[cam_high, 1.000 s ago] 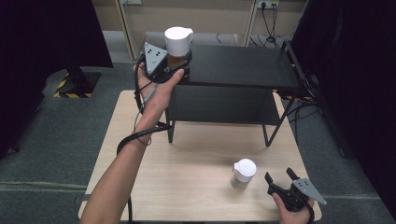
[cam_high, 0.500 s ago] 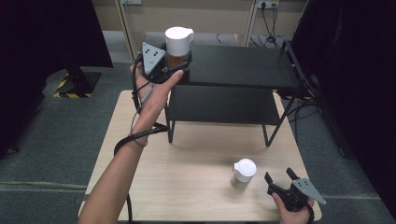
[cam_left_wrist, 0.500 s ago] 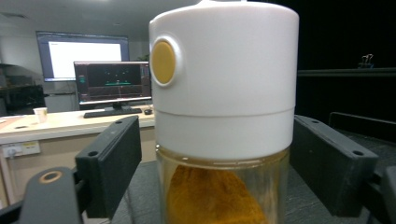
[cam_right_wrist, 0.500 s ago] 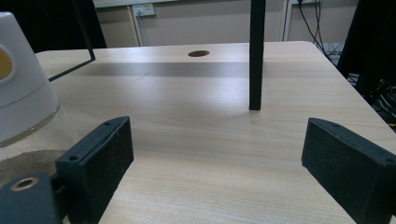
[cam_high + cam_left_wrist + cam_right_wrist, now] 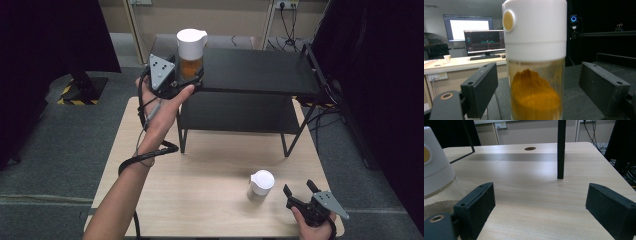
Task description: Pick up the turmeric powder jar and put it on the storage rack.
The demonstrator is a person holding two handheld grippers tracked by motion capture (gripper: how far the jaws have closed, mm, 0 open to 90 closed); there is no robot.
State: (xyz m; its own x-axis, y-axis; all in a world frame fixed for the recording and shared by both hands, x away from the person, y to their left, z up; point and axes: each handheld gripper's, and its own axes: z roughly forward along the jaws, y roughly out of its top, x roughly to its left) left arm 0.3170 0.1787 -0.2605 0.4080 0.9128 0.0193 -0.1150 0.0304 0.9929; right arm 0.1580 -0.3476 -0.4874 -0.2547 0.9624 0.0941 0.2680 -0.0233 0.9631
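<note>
A clear jar of orange powder with a white lid [image 5: 191, 55] stands upright on the left end of the black shelf [image 5: 260, 70]. My left gripper [image 5: 186, 80] reaches it from the left. Its jaws have just been opening and now stand on either side of the jar [image 5: 535, 75], with a gap at each pad. A second white-lidded jar [image 5: 261, 184], holding pale powder, stands on the wooden table [image 5: 210, 170] near the front right. My right gripper [image 5: 298, 187] rests open just right of it, with nothing between its pads [image 5: 479, 202].
The black shelf stands on thin legs on the table, and one leg [image 5: 561, 150] rises ahead of the right gripper. Beyond that leg the tabletop has a round hole [image 5: 530, 148]. A cable trails from the left gripper along the forearm. Grey floor surrounds the table.
The left gripper has let go of the orange jar and eased slightly back from it. The jar stays upright on the shelf. The right gripper and the second jar have not moved.
</note>
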